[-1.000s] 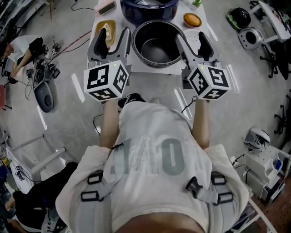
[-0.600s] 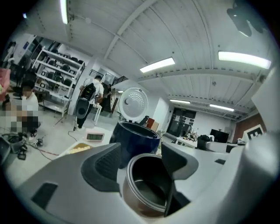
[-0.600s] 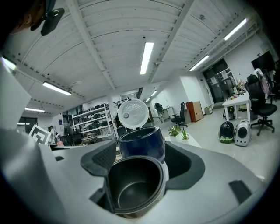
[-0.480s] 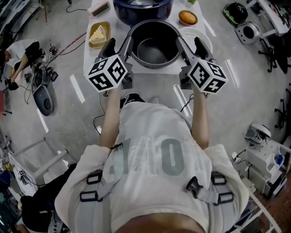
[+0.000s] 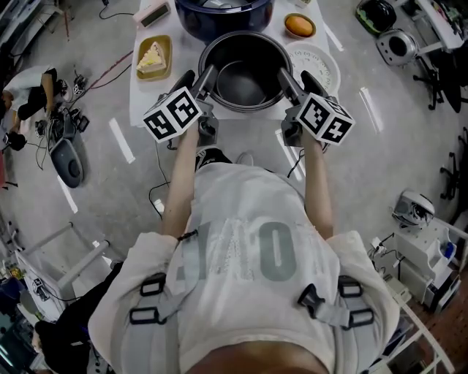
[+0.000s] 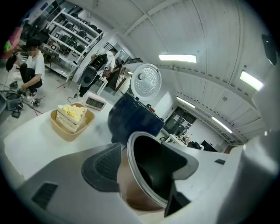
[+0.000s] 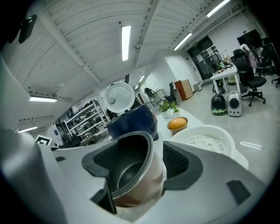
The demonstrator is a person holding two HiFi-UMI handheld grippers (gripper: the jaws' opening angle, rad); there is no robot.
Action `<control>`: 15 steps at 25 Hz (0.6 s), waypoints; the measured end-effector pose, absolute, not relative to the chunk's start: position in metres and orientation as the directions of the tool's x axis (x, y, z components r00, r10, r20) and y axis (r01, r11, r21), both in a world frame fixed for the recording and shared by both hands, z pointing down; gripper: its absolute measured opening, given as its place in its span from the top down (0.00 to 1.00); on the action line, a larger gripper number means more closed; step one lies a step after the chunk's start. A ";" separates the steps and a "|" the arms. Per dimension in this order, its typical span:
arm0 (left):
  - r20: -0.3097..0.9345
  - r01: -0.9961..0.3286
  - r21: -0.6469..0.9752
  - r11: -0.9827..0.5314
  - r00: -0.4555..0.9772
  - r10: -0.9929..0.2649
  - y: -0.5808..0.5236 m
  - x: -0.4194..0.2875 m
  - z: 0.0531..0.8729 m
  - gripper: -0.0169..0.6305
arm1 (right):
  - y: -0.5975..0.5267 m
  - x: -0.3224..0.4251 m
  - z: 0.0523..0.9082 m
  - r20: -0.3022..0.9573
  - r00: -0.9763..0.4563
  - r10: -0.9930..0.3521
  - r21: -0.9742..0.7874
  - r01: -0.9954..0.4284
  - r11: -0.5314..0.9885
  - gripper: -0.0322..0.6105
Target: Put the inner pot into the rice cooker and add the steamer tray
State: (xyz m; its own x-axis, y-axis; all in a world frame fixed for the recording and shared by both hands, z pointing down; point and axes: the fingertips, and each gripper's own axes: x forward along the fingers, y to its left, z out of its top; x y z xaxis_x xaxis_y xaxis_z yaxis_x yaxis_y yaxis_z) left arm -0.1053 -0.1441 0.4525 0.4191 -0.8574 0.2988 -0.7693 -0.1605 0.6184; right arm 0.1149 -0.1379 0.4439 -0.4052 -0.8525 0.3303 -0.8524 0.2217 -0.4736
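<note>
The left gripper (image 5: 197,77) sits astride the left wall of the inner pot (image 5: 245,73), one jaw outside and one inside, slack and pinching nothing. The pot stands mouth up on the table (image 5: 186,44), squarely between both hands and just this side of the dark blue rice cooker (image 5: 227,13), so I reckon it must go up and away from the person. The right gripper (image 5: 296,77) straddles the opposite wall. Its jaws have just been closing, but they are not clamped. Neither hand is nearer. The steamer tray (image 5: 318,66) lies just right of the pot.
</note>
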 end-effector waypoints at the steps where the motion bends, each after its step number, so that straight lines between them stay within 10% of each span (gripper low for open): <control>1: 0.307 -0.761 0.630 -0.156 0.429 -0.850 -0.145 -0.103 0.458 0.55 | -0.138 0.114 0.449 0.340 -0.404 -0.849 -0.477 -0.852 0.215 0.47; 15: 0.406 -0.754 0.648 -0.113 0.467 -0.786 -0.145 -0.092 0.498 0.64 | -0.139 0.104 0.489 0.424 -0.428 -0.798 -0.491 -0.849 0.195 0.52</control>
State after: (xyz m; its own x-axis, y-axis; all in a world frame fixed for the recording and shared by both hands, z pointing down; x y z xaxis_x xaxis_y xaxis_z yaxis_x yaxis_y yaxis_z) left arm -0.0923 -0.1451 0.4976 0.4668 -0.7856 0.4060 -0.7535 -0.1131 0.6476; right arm 0.1044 -0.1393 0.4885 -0.4282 -0.7978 0.4244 -0.8491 0.1945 -0.4911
